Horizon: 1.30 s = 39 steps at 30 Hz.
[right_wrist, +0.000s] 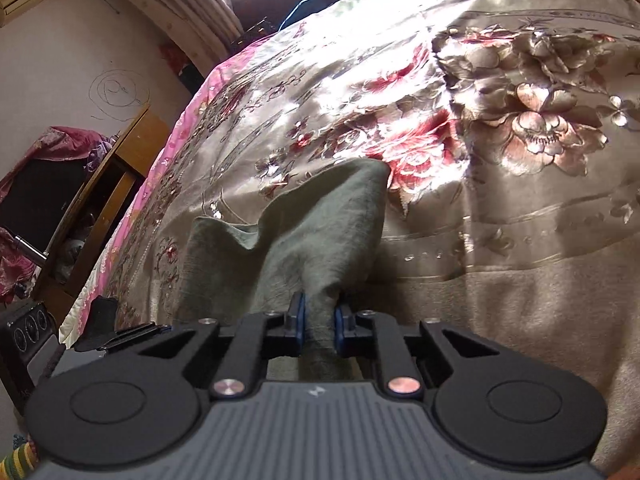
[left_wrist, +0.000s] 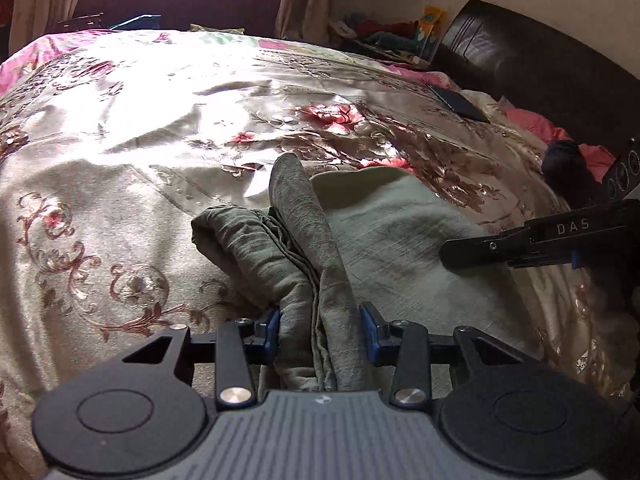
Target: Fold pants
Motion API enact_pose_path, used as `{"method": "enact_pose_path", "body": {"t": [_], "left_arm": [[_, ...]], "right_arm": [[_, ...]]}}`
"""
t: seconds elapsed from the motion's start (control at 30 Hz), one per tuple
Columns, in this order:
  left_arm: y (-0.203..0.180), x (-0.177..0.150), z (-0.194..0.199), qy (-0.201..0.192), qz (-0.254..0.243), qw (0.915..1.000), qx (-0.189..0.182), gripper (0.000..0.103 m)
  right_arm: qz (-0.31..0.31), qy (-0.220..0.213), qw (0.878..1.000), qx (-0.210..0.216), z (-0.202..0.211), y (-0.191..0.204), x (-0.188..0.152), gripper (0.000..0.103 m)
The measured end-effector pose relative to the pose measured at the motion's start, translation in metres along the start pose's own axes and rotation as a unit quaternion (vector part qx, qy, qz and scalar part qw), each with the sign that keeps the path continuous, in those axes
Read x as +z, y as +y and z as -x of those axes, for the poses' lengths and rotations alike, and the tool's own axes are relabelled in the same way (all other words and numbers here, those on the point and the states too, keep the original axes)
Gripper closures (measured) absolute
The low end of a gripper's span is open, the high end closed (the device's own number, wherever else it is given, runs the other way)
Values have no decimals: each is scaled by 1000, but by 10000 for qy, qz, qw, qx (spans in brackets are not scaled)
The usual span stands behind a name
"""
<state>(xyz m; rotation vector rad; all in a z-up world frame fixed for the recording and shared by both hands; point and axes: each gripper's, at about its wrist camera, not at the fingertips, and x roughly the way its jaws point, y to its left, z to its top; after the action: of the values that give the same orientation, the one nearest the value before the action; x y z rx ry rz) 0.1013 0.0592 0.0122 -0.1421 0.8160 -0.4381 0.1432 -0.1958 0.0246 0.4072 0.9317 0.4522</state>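
The grey-green pants (left_wrist: 380, 232) lie partly folded on a floral satin bedspread (left_wrist: 140, 120). My left gripper (left_wrist: 320, 330) is shut on a thick bunch of the pants' fabric, which rises between its blue pads (left_wrist: 272, 332). My right gripper (right_wrist: 320, 326) is shut on another bunch of the pants (right_wrist: 320, 240), which drapes forward onto the bedspread (right_wrist: 500, 160). In the left wrist view the right gripper (left_wrist: 452, 254) reaches in from the right over the pants. The left gripper's body (right_wrist: 108, 328) shows at the lower left of the right wrist view.
A dark headboard (left_wrist: 540, 72) stands at the right, with a dark flat object (left_wrist: 460, 102) and pink bedding (left_wrist: 560, 136) near it. Cluttered shelf items (left_wrist: 384, 36) sit at the back. A wooden stand (right_wrist: 100, 184) stands beside the bed's left edge.
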Motion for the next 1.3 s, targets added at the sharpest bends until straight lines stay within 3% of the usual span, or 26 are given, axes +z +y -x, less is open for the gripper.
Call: {"method": "enact_pose_path", "body": {"t": [0.2, 0.3, 0.47, 0.63, 0.8, 0.93, 1.07, 1.3], "left_arm": [[-32, 18, -48, 31, -83, 9994, -340, 51], [-47, 20, -63, 24, -467, 9988, -160, 49], [-29, 13, -46, -56, -162, 9998, 46, 42], [-29, 16, -36, -198, -254, 9971, 690, 42], [-12, 9, -19, -365, 487, 9959, 674, 42], [-19, -3, -8, -640, 223, 9936, 901, 42], [-24, -4, -17, -595, -206, 9921, 1084, 41], [7, -5, -18, -670, 356, 9924, 965, 38]], "right_arm": [[-435, -257, 9957, -778, 23, -51, 4, 88], [-602, -406, 9927, -965, 30, -57, 1, 81], [-330, -946, 9861, -1328, 55, -38, -10, 80], [17, -962, 9898, -1049, 52, -6, -19, 80], [531, -743, 9939, -627, 9, 39, 0, 79], [677, -408, 9957, -493, -48, 57, 27, 79], [747, -241, 9940, -758, -102, 64, 41, 78], [650, -321, 9942, -799, -125, 64, 59, 80]]}}
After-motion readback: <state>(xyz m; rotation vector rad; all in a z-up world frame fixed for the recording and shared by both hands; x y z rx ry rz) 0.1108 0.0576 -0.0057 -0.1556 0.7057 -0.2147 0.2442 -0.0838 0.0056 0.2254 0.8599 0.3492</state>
